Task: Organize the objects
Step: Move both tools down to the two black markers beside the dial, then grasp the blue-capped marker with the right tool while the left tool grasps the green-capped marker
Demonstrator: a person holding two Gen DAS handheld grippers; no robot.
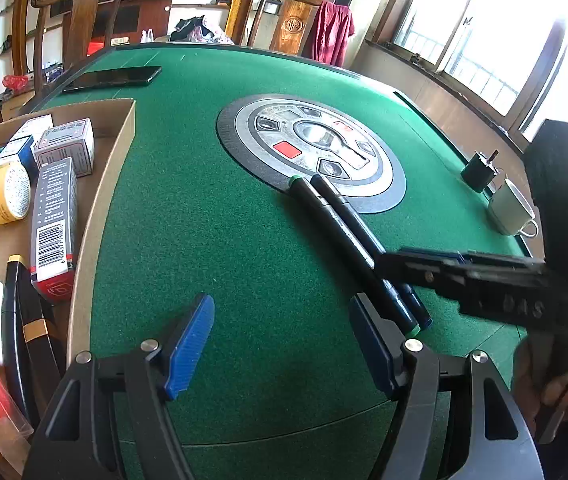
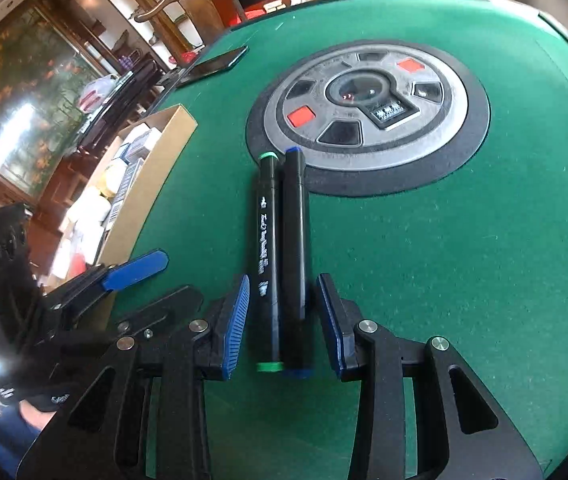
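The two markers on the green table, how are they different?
The green-capped marker has green ends and white writing along its side; the blue-capped marker has blue ends and no writing showing. The green-capped one lies nearer the cardboard box. Both are black, lie flat side by side and touching, between the right gripper's open fingers.

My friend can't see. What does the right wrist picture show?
Two black markers lie side by side on a green table, between the open right tongs. A round grey panel sits beyond them; a cardboard box stands left.
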